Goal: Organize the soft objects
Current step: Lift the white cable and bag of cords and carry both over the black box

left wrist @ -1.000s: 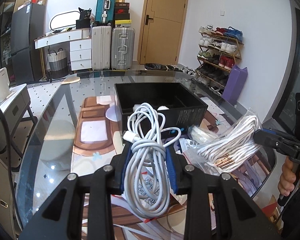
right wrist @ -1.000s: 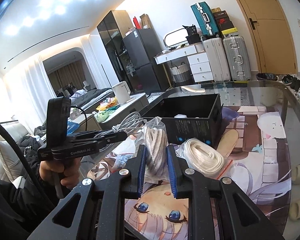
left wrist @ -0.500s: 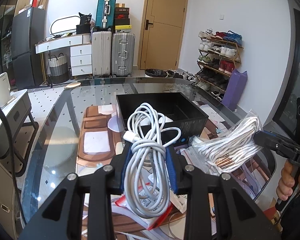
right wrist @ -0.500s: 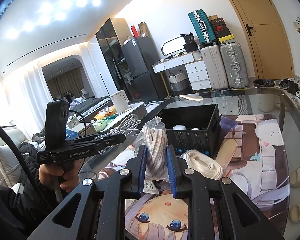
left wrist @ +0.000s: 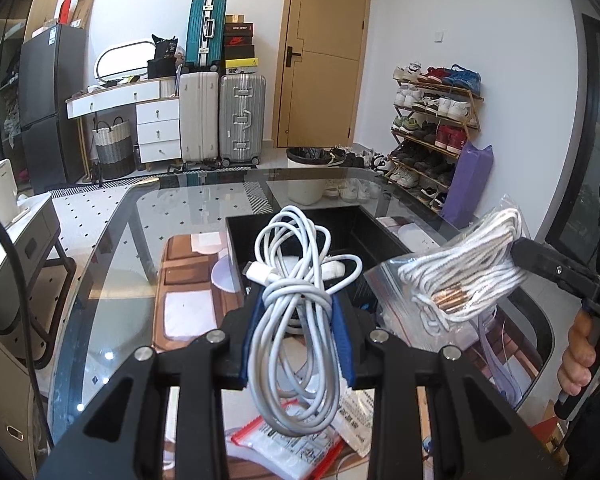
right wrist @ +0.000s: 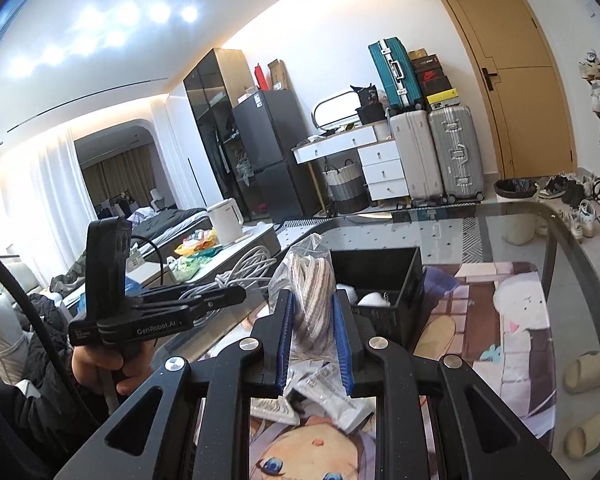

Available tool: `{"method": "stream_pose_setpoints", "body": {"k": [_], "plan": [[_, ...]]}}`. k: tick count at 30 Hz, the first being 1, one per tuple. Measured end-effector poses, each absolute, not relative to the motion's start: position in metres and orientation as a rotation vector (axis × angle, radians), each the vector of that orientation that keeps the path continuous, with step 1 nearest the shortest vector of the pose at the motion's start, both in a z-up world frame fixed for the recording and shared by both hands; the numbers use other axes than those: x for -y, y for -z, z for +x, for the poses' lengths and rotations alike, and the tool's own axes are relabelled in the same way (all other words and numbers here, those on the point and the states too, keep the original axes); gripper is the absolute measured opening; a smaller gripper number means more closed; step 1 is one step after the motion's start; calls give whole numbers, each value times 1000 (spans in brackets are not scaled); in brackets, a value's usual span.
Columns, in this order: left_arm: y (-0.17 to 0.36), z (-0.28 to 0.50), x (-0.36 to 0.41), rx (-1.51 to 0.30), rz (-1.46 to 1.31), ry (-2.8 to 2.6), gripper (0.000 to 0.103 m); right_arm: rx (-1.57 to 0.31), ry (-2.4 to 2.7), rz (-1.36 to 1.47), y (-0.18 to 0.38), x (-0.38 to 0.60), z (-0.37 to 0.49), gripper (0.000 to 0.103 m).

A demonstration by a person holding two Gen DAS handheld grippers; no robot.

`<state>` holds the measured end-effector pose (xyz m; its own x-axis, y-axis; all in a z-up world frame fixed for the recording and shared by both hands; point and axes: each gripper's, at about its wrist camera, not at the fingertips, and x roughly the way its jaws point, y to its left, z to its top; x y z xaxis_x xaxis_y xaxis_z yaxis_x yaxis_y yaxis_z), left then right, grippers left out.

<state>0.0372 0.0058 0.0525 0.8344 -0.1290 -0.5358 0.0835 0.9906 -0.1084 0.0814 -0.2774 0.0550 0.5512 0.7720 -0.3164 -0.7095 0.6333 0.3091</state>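
both bundles ride higher than 1 s ago: the cable [left wrist: 296, 304] now sits in front of the box [left wrist: 300, 232] opening instead of low over the mat, & the bag [left wrist: 456, 280] has come up off the table w/ the right gripper. left gripper [left wrist: 298, 340] is closed tight on the cable, a white coil w/ its plug end poking left, blue pads [left wrist: 342, 344] squeezing the middle of the loops; top loops stick up toward the far side, bottom loops hang near, over flat packets [left wrist: 300, 452] lying on the table. right gripper [right wrist: 314, 344] is clamped on the bag, a clear zip bag of white cord w/ copper-coloured tips, held in the air; in left wrist view it's on the right, just beside the box's right wall. in right wrist view the bag stands up between the pads, box [right wrist: 380, 280] just behind it w/ sth white inside. left gripper [right wrist: 204, 300] shows at left there, hand [right wrist: 104, 368] on its grip, cable loops sticking out past it. glass table [left wrist: 112, 276] carries a printed mat [right wrist: 512, 320]. more small packets [right wrist: 332, 396] lie near, under the right gripper.
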Motion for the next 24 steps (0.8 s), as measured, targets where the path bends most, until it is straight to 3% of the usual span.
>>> {"method": "stream_pose_setpoints", "body": {"k": [24], "plan": [[-57, 86, -9, -564, -96, 102, 31, -435, -780, 214, -77, 263, 130, 19]]}}
